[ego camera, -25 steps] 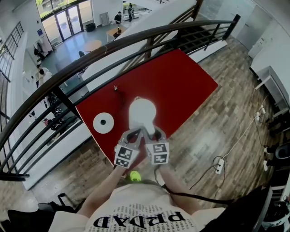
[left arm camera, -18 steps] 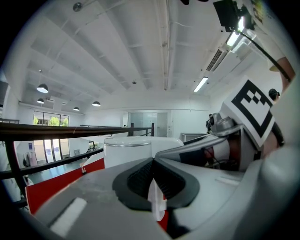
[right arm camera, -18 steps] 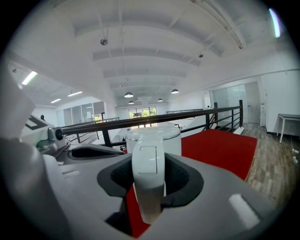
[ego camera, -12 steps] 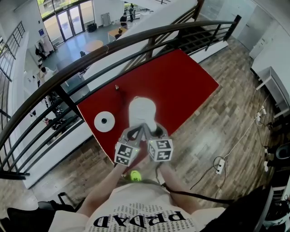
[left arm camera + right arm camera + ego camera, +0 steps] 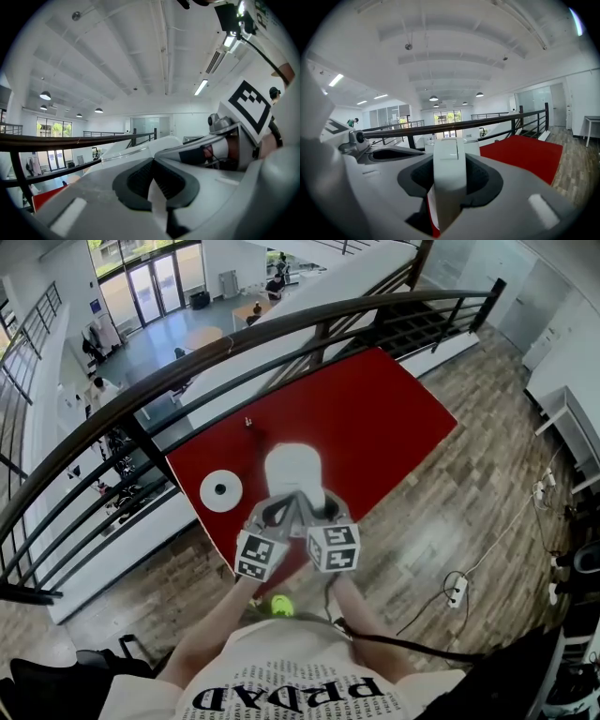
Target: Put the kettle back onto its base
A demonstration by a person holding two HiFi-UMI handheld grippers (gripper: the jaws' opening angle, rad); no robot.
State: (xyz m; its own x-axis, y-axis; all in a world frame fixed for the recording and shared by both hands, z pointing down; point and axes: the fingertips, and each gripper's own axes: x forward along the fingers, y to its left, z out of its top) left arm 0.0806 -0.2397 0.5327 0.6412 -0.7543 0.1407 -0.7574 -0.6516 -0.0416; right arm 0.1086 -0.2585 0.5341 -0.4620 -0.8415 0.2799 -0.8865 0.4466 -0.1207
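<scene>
The kettle [image 5: 293, 470] was a smooth white plastic one, rounded in body. From the head view it was seen from above, so it stood upright with its long axis vertical. Its handle [image 5: 450, 173] faced the person and its body faced the railing [image 5: 281, 329]. It sat over the near part of the flat red table top [image 5: 384, 409]. It was not on its base [image 5: 221, 491], a flat white disc with a dark centre lying on the red surface near the kettle's left side. Whether the kettle's bottom touched the table could not be told.

Both grippers met at the handle side. The right gripper [image 5: 315, 509] had its jaws partly apart and closed on the handle. In its own view the handle was a broad, smooth white band rising upright between the dark ribbed pads [image 5: 483, 177], which pressed on its two flanks. The left gripper [image 5: 273, 513] came in just beside it at an angle. Its dark ribbed pads [image 5: 136, 180] were nearly together and pinched a thin white strip. That strip looked like an edge of the same handle, though its own view did not show more of it.

The grippers' shells were matte grey plastic, each bearing a cube with black and white square markers. Wood-plank flooring [image 5: 469, 484] lay to the right of the table.
</scene>
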